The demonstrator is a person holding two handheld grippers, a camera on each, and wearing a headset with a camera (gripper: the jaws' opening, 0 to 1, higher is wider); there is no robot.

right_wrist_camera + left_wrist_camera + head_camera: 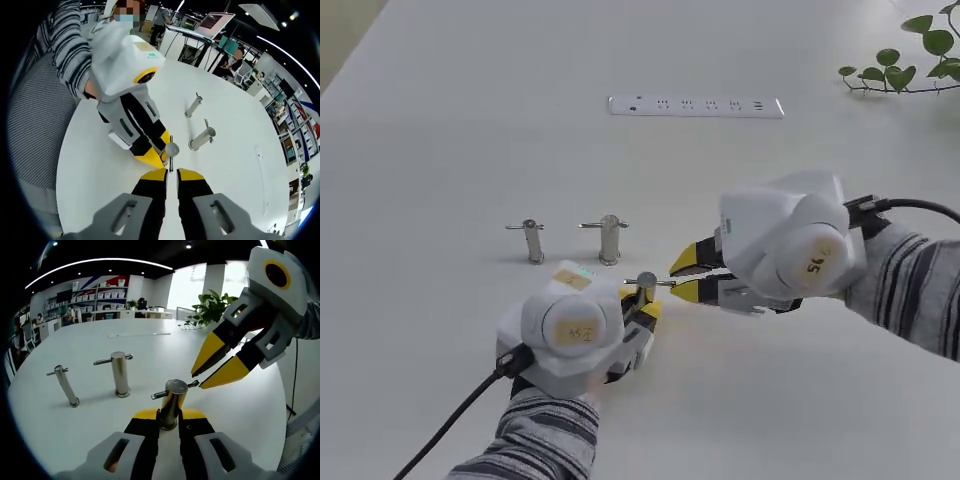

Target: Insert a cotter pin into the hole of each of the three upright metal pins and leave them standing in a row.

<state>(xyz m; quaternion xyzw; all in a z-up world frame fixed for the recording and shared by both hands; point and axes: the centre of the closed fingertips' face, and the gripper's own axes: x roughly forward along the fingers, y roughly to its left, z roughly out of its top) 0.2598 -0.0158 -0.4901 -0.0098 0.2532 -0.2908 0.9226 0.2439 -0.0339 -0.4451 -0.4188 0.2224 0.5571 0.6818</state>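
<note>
Two upright metal pins stand side by side on the white table, the left pin [532, 241] [66, 385] and the middle pin [609, 239] [120, 373], each with a cotter pin through its top. A third metal pin [646, 288] [171, 402] [172, 149] stands upright in front of them, with my left gripper [644, 308] [170, 416] shut around its shaft. A cotter pin [660, 283] [186, 386] [171, 156] lies across this pin's head through its hole. My right gripper [673, 281] [171, 173], also visible in the left gripper view [196, 381], is shut on the cotter pin's end.
A white power strip [696, 106] lies further back on the table. Leaves of a green plant [910, 62] reach in at the far right corner. The bare tabletop [440, 150] spreads around the row of pins. Desks and people show in the room behind.
</note>
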